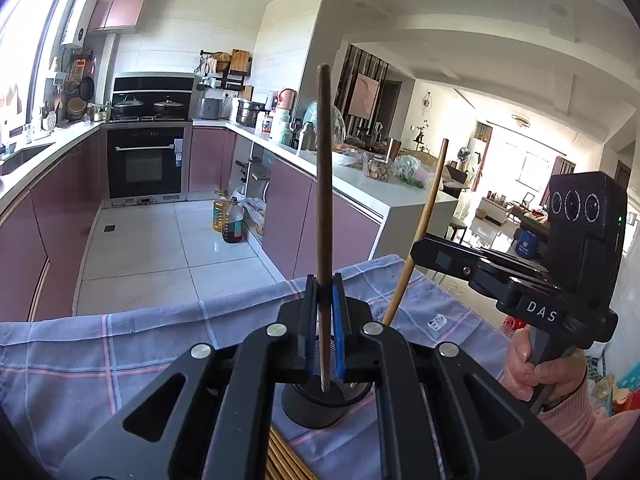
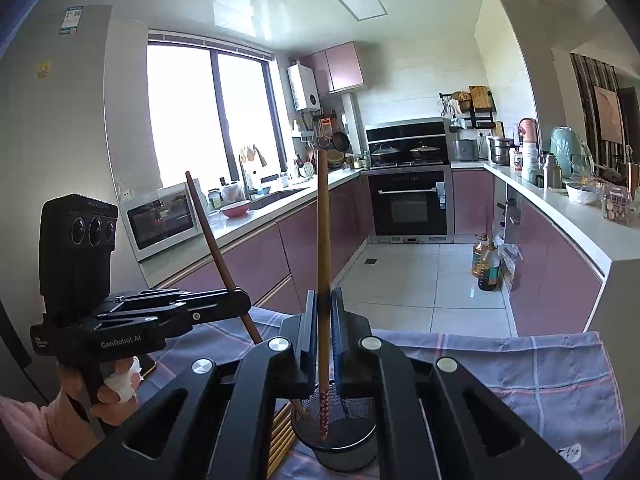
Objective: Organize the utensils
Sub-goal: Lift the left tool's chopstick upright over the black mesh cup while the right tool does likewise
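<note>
Kitchen background, non-task items.
Built-in oven (image 2: 408, 204) beneath two lidded pots (image 1: 148, 106); oil bottles (image 1: 228, 220) on the tiled floor (image 2: 400, 272); microwave (image 2: 162, 218) beside the window (image 2: 208, 116).

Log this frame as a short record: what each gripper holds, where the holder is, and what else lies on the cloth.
left gripper: shut on a dark chopstick, held upright, tip over the holder
right gripper: shut on a lighter chopstick with a red patterned tip inside the holder
holder: black mesh cup standing on the cloth
cloth: blue-grey check, covers the table
other items: row of chopsticks lying beside the holder
hands: one on each gripper handle
</note>
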Tool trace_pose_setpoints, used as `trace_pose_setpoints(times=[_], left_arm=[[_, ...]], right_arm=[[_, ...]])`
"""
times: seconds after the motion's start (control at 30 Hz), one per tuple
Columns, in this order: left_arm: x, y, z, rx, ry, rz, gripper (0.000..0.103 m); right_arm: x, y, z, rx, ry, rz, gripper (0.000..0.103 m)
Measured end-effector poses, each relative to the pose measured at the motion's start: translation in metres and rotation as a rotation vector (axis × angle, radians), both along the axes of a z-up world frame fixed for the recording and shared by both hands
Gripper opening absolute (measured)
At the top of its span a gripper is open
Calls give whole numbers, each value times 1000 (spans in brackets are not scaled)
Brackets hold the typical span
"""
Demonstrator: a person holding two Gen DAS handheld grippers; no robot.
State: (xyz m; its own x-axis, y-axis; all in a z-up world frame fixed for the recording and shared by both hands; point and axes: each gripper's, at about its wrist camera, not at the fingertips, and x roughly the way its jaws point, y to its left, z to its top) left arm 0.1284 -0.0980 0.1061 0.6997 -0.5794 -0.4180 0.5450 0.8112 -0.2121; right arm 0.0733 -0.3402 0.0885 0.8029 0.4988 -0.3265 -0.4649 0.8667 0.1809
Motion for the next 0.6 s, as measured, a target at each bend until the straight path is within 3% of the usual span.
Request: trace_pose_setpoints(times=[0.33, 0.6], left_arm=[[27, -22, -69, 78, 138, -27, 8], [45, -30, -92, 111, 174, -25, 8]], right_arm=[[28, 15, -47, -89, 170, 36, 6], [42, 28, -62, -113, 243, 43, 6]])
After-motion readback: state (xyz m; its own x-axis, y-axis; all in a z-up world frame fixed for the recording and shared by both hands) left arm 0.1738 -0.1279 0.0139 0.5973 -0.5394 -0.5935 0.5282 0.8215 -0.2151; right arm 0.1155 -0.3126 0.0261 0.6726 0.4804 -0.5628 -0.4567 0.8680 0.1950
